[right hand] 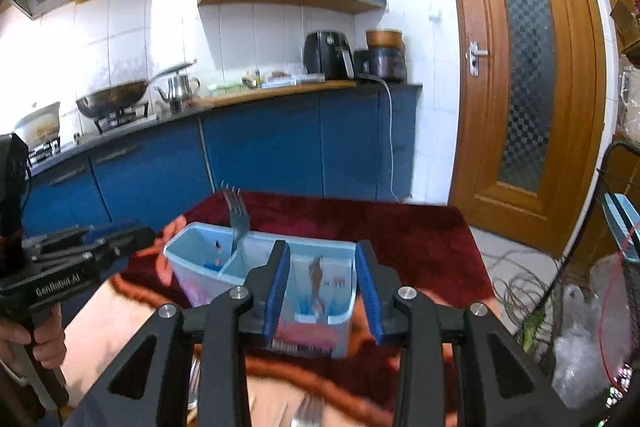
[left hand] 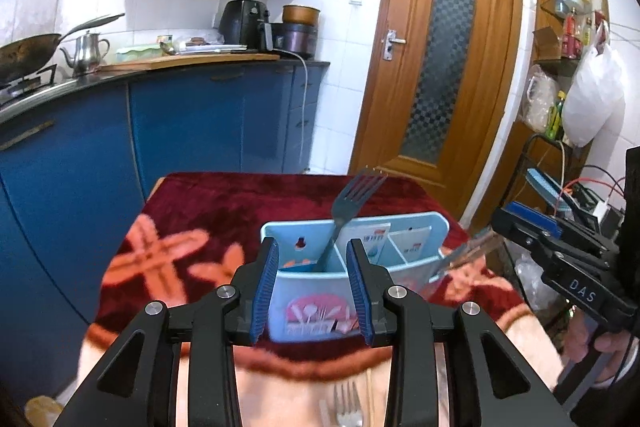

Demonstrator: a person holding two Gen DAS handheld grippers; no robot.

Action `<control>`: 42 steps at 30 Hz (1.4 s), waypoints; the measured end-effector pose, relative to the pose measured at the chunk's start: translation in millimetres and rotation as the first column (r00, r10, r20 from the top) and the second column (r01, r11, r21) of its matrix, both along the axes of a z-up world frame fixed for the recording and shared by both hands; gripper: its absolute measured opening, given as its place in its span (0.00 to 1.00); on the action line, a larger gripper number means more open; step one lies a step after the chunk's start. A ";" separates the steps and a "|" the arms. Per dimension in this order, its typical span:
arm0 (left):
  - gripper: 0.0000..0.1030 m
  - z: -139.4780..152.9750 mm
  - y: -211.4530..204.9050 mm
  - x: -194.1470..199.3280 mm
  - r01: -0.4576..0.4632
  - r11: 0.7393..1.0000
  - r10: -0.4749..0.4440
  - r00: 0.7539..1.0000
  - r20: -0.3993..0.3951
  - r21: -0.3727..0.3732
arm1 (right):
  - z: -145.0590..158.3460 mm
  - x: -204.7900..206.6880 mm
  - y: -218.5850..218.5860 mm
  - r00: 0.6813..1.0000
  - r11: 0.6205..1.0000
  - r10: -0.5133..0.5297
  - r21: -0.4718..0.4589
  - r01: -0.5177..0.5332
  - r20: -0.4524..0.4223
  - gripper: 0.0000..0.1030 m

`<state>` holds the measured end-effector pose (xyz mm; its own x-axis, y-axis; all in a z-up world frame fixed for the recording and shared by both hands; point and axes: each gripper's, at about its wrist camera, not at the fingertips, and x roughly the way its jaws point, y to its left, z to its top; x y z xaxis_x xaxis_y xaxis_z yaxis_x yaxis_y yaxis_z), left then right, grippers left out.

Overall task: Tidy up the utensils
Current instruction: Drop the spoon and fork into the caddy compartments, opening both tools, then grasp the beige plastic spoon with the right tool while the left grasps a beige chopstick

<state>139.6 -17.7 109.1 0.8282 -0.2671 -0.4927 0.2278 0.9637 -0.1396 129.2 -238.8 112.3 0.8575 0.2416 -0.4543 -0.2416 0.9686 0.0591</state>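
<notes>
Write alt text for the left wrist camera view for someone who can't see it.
A light blue utensil caddy stands on a red patterned tablecloth, a fork upright in its left compartment. The left claw, open and empty, frames it; another fork lies below. Blue kitchen cabinets and a wooden door are behind.

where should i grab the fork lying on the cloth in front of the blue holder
Judging from the little that shows, the loose fork lies flat on the tablecloth with its tines toward the utensil holder. Its handle is out of view. Come straight down and pinch the narrow neck just behind the tines, across its width. Neither hand-held gripper holds anything.
</notes>
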 end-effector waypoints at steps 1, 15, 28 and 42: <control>0.35 0.6 0.5 -3.5 0.003 1.000 -0.003 1.000 -0.002 0.006 | -0.2 -3.0 -0.1 1.000 1.000 -0.001 -0.008 0.001 -0.023 0.36; 0.35 -15.2 -4.9 -40.4 0.097 0.986 -0.071 0.980 -0.183 0.133 | -39.1 -33.0 2.0 0.936 0.997 0.030 -0.056 -0.053 -0.351 0.36; 0.35 -64.5 -11.3 -45.6 0.172 0.978 -0.106 0.897 -0.430 0.117 | -80.8 -42.5 6.3 0.835 0.988 0.023 -0.115 -0.102 -0.549 0.39; 0.35 -97.8 -21.0 -31.0 0.200 0.971 -0.103 0.843 -0.529 0.130 | -111.5 -32.4 -1.4 0.756 0.989 0.015 -0.102 -0.107 -0.654 0.40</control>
